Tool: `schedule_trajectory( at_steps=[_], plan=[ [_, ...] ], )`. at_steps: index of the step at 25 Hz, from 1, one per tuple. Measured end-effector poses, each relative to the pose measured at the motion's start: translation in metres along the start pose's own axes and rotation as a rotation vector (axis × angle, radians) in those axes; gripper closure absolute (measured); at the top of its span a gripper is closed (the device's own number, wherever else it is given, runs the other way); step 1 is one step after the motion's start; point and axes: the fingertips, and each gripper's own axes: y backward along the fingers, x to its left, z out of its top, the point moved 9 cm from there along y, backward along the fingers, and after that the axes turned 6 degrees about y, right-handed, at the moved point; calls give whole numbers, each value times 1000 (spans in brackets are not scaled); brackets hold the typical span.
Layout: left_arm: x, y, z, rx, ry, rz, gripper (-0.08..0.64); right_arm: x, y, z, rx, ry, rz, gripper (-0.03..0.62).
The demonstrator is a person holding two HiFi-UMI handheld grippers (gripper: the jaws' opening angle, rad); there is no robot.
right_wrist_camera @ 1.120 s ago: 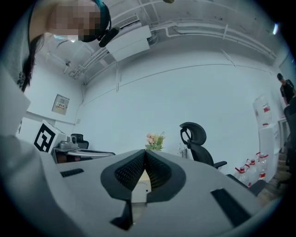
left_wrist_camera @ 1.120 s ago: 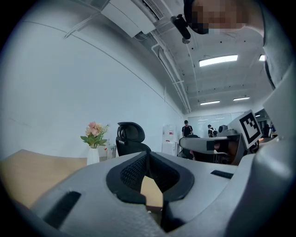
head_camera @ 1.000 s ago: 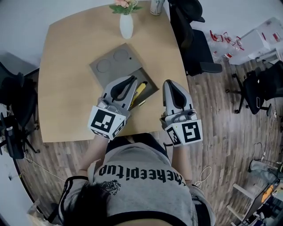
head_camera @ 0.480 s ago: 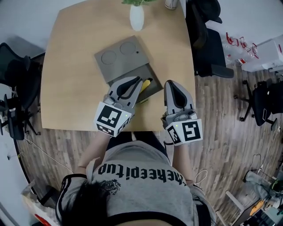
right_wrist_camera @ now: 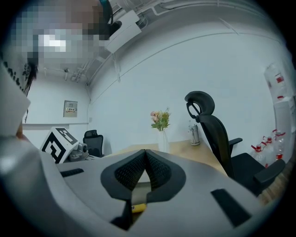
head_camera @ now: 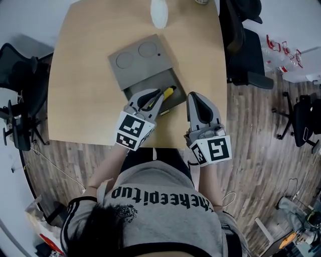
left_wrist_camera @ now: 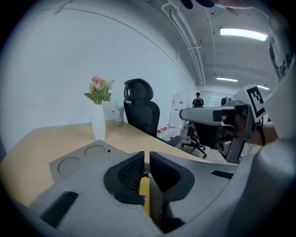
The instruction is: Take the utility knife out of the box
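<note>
One wide wooden surface (head_camera: 80,90) fills the head view, with black office chairs (head_camera: 246,55) on the plank floor to either side of it. Near its middle sits a grey box (head_camera: 135,65). The far half of the box is covered by a lid with two round recesses, and the near half is an open compartment. The left gripper (head_camera: 160,95) reaches over that compartment with its marker cube (head_camera: 131,131) toward the person. The right gripper (head_camera: 193,95) hovers just beside the box, over the surface's near right edge. A white vase (head_camera: 159,14) stands beyond the box at the far edge. The utility knife (head_camera: 168,92) lies in the open compartment, its yellow body showing just past the left jaws' tips. In the left gripper view those jaws are closed to a thin slit, and the knife (left_wrist_camera: 144,192) shows beneath them. The right jaws are closed too, tips together.
</note>
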Motion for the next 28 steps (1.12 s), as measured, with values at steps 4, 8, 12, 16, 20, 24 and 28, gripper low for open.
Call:
schedule_trajectory(
  at_steps=[4, 8, 12, 16, 20, 24, 28],
  plan=[
    [5, -12, -14, 74, 20, 5, 537, -4, -2, -6, 16, -10, 9, 586],
    [8, -25, -28, 148, 45, -5, 496, -8, -2, -10, 28, -20, 9, 584],
    [9, -36, -39, 210, 67, -16, 477, -11, 0, -13, 37, -28, 0, 585],
    [10, -45, -47, 263, 65, -18, 454, -13, 0, -16, 38, -41, -12, 586],
    [13, -52, -54, 303, 83, -11, 438, -13, 2, -20, 43, -51, -16, 584],
    [17, -60, -61, 345, 95, -7, 430, -14, 2, -24, 49, -62, -21, 586],
    [18, -69, -70, 397, 105, -9, 416, -17, 3, -28, 57, -70, -24, 586]
  ],
)
